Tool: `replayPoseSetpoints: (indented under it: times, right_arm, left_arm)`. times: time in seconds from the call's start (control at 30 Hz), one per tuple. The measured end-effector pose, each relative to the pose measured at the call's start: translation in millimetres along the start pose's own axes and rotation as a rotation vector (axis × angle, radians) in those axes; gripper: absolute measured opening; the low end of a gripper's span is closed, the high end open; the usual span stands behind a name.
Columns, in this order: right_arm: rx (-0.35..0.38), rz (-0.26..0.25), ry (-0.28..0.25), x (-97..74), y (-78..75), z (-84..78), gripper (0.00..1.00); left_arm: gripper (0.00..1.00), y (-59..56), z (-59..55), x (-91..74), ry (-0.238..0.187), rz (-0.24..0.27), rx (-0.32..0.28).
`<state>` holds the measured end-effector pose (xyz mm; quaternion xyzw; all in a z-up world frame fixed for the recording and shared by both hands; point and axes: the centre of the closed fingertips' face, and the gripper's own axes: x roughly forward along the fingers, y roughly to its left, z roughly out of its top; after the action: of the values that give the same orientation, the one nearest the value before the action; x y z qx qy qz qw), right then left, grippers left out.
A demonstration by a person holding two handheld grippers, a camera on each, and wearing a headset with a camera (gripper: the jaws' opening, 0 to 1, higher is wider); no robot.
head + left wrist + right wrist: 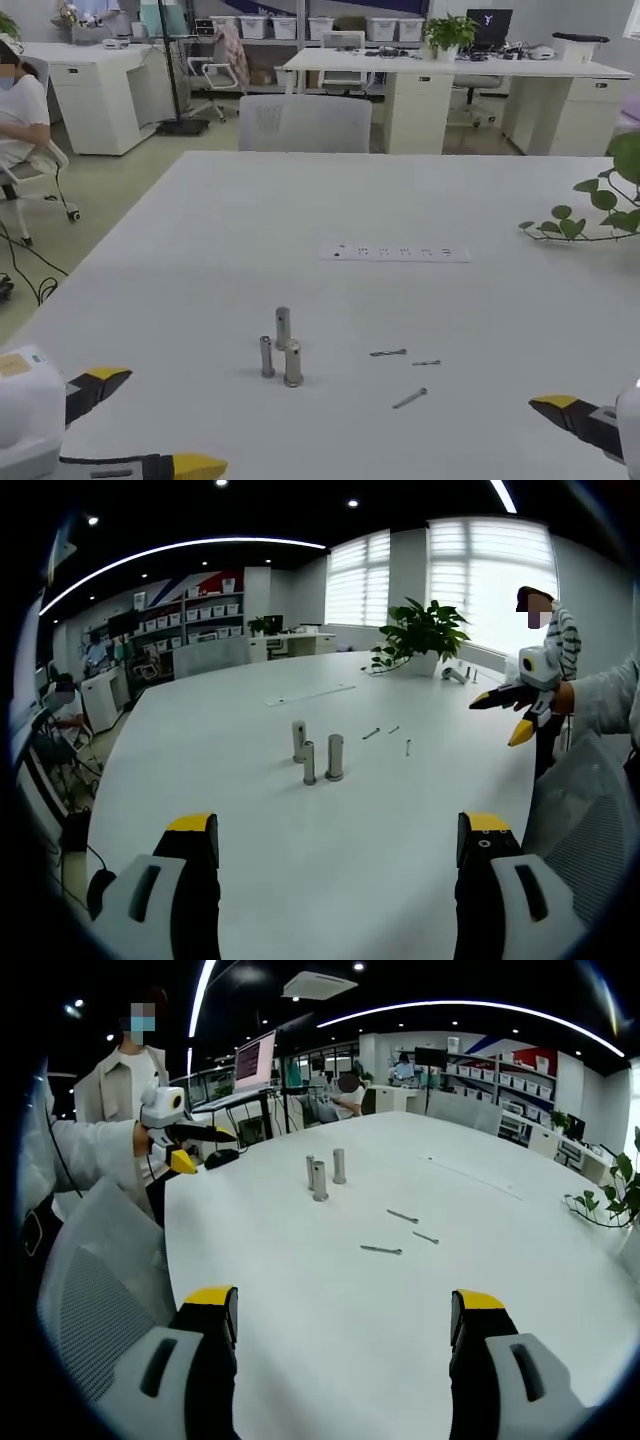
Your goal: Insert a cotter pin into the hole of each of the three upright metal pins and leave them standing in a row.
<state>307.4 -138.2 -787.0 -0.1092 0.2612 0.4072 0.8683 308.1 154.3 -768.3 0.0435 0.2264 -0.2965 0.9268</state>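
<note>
Three upright metal pins (283,345) stand in a tight cluster on the white table (200,260). In the left gripper view the pins (318,752) are straight ahead, and in the right gripper view the pins (322,1172) are further off. Three cotter pins (405,370) lie loose to the right of them, also seen as cotter pins (388,736) and cotter pins (400,1232). My left gripper (160,420) hovers open at the near left edge with nothing in it. My right gripper (560,408) hovers open at the near right. Both are well short of the parts.
A white power strip (396,254) lies across the table beyond the pins. A trailing plant (590,215) reaches in from the right edge. A grey chair (305,123) stands at the far side. A person (20,110) sits at far left.
</note>
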Motion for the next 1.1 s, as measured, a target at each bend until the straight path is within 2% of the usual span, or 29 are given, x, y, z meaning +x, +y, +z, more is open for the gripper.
replayPoseSetpoints:
  times: [0.33, 0.6, 0.77, 1.1]
  right_arm:
    - [0.001, -0.005, 0.004, 2.1, -1.7, 1.3, 0.9]
    - [0.0, -0.003, 0.006, 4.9, -1.6, 2.0, 0.9]
    - [0.001, -0.004, 0.008, 5.6, -2.1, 2.5, 0.9]
    - [0.005, -0.007, 0.021, 6.2, -3.4, 1.0, 0.9]
  left_arm:
    - [1.0, 4.3, 0.8, 13.4, -0.008, -0.023, -0.008]
    - [1.0, 8.7, 3.4, 27.3, -0.016, -0.055, 0.013]
    - [0.9, 12.6, 6.8, 35.1, -0.029, -0.082, 0.008]
    - [0.66, 18.4, 5.2, 56.5, -0.014, -0.108, 0.072]
